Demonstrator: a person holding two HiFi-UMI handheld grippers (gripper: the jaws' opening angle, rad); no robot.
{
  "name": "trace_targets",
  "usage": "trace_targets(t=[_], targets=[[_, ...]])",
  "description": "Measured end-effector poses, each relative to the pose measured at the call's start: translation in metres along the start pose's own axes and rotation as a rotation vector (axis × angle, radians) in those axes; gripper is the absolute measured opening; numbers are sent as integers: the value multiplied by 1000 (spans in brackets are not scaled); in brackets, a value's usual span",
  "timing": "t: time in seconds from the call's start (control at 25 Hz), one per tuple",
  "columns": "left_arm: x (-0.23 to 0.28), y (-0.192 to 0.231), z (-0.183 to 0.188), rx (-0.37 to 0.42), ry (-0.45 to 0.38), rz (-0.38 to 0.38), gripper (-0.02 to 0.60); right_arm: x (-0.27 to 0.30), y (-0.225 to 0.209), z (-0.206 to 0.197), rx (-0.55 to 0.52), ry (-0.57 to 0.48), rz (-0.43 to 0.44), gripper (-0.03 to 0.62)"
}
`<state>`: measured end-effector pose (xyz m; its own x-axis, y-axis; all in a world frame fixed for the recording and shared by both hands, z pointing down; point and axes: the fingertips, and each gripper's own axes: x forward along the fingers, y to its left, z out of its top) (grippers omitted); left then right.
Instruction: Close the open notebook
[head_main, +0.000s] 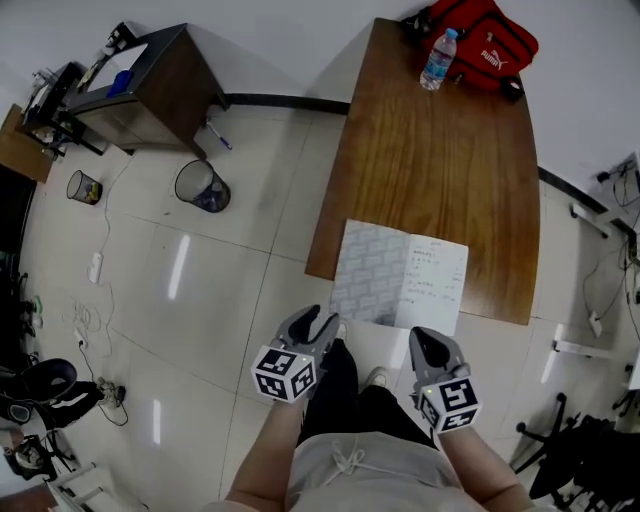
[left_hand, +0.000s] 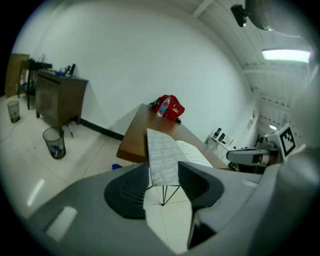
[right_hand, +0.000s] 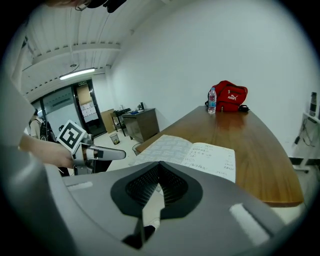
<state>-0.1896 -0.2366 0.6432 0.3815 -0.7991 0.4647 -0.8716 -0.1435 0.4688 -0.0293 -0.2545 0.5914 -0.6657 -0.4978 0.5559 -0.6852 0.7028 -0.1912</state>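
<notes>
The red bag (head_main: 482, 40) bears the brand name PUMA in white letters. The right page of the open notebook (head_main: 400, 285) carries handwritten lines, too small to read. The label on the water bottle (head_main: 438, 60) cannot be read.

Bright even light, fisheye-warped edges

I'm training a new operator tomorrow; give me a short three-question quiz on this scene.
1. True or false: the open notebook overhangs the table's near edge.
2. Which claw stands open? A left, B right, C both.
3. Fill in: beside the red bag stands a water ____.
Key: 1 true; 2 A, the left claw; 3 bottle.
</notes>
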Motion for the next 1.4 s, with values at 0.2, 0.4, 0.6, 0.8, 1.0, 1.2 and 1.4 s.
trace_targets(t=[0.2, 0.4, 0.6, 0.8, 1.0, 1.2, 1.4], targets=[[23, 20, -27, -85, 58, -31, 198, 28, 16, -25, -7, 65, 34, 8], [36, 24, -35, -164, 57, -99, 198, 39, 24, -35, -9, 100, 52, 8], [40, 24, -35, -208, 65, -158, 121, 43, 25, -41, -6, 111, 44, 8], [31, 20, -15, -126, 62, -141, 72, 44, 23, -31, -8, 90, 37, 8], [19, -2, 11, -23, 42, -118, 55, 29, 23, -14, -9, 36, 28, 8], [9, -45, 42, 39, -10, -129, 43, -1, 9, -1, -9, -18, -5, 8], [15, -104, 61, 150, -63, -150, 41, -42, -16, -3, 20, -61, -70, 8]])
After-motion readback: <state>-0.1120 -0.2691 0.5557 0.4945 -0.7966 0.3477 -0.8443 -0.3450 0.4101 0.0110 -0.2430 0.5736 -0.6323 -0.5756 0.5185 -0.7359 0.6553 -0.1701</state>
